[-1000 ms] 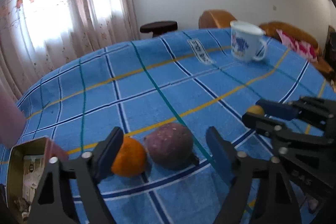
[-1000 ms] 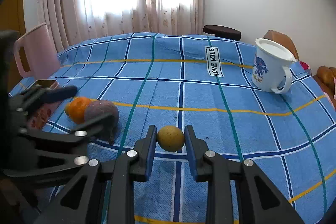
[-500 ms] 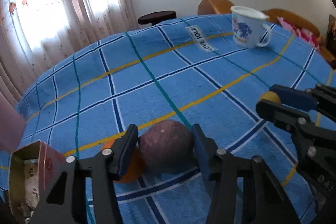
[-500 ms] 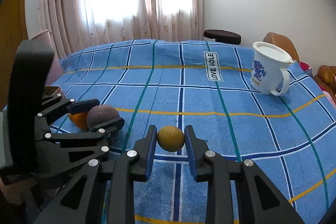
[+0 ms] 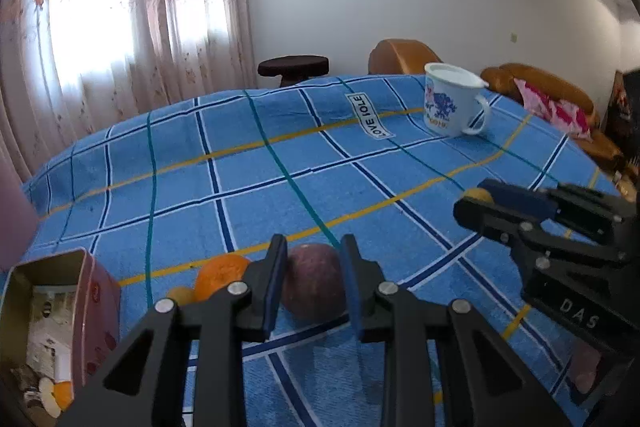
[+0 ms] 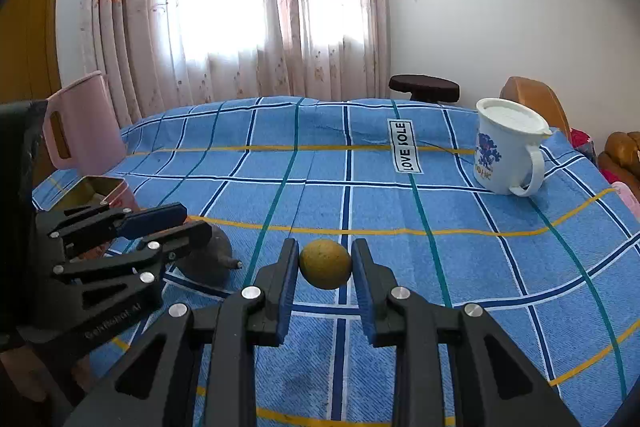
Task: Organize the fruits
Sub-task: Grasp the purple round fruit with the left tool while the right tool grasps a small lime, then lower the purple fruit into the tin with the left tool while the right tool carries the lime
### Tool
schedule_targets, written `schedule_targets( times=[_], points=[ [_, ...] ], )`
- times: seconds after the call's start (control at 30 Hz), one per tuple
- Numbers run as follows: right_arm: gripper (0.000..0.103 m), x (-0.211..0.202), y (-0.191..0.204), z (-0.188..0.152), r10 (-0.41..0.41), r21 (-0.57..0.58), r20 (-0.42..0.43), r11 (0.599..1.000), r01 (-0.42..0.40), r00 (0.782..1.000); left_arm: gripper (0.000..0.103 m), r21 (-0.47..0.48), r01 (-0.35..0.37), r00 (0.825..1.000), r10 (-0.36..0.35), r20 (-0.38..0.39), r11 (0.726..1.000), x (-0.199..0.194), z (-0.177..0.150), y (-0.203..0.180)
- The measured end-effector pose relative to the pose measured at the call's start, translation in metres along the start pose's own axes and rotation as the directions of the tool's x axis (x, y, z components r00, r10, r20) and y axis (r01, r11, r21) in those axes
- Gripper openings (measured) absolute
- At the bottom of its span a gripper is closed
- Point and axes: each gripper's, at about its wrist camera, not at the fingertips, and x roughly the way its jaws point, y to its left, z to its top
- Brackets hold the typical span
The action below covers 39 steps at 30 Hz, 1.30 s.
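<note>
My left gripper [image 5: 313, 277] is shut on a purple-brown fruit [image 5: 314, 283] that rests on the blue checked tablecloth [image 5: 280, 163]. An orange [image 5: 220, 273] lies just left of it, with a small yellow fruit [image 5: 181, 294] beside that. My right gripper [image 6: 325, 277] is shut on a small yellow-green fruit [image 6: 325, 263] low over the cloth. The right gripper also shows in the left wrist view [image 5: 480, 203] at the right, and the left gripper shows in the right wrist view [image 6: 188, 227] at the left.
An open tin box [image 5: 44, 311] with bits inside stands at the front left. A white mug [image 6: 508, 147] stands at the back right. A pink pitcher [image 6: 80, 119] stands at the far left. A stool [image 6: 424, 87] and chairs stand beyond the table.
My left gripper has moved onto the purple-brown fruit and closed on it. My right gripper has stayed shut on the yellow-green fruit and hardly moved.
</note>
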Motion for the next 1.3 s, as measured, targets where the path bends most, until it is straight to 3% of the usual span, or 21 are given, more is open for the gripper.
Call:
schedule_targets(
  times=[0.07, 0.13, 0.17, 0.37, 0.5, 0.6, 0.73, 1.0, 1.3],
  points=[
    [0.029, 0.001, 0.000, 0.000, -0.005, 0.001, -0.003, 1.000, 0.005, 1.000, 0.050, -0.016, 0.018, 1.000, -0.018, 0.003, 1.000, -0.001, 0.000, 0.003],
    [0.029, 0.001, 0.000, 0.000, -0.007, -0.002, -0.004, 1.000, 0.007, 1.000, 0.089, -0.007, 0.010, 1.000, -0.010, -0.005, 1.000, 0.000, -0.001, 0.001],
    [0.029, 0.001, 0.000, 0.000, -0.007, -0.002, -0.004, 1.000, 0.007, 1.000, 0.093, 0.010, 0.006, 1.000, -0.006, -0.017, 1.000, 0.002, -0.001, -0.002],
    [0.029, 0.001, -0.004, 0.000, 0.000, 0.016, -0.001, 1.000, 0.000, 1.000, 0.087, 0.082, -0.001, 0.993, 0.011, -0.119, 0.997, 0.024, -0.001, -0.017],
    [0.029, 0.001, -0.004, -0.001, 0.001, 0.017, 0.000, 1.000, -0.001, 1.000, 0.069, 0.170, -0.042, 0.987, 0.067, -0.147, 0.984, 0.032, -0.003, -0.031],
    [0.029, 0.001, -0.006, -0.001, 0.006, 0.028, 0.002, 1.000, -0.006, 1.000, 0.068, 0.213, -0.072, 0.984, 0.104, -0.143, 0.974, 0.034, -0.004, -0.038],
    [0.029, -0.001, -0.008, -0.001, 0.005, 0.036, 0.011, 0.999, -0.005, 1.000, 0.067, 0.177, -0.037, 0.988, 0.063, -0.140, 0.984, 0.029, -0.003, -0.033],
    [0.029, -0.011, -0.004, -0.002, -0.001, 0.020, 0.051, 1.000, 0.000, 0.999, 0.067, 0.090, 0.011, 0.999, -0.007, -0.043, 0.996, 0.000, -0.006, -0.024],
    [0.029, -0.026, 0.004, -0.004, -0.007, -0.022, 0.129, 1.000, 0.009, 0.992, 0.067, 0.024, -0.008, 0.998, 0.006, 0.067, 1.000, -0.027, -0.012, -0.009]
  ],
)
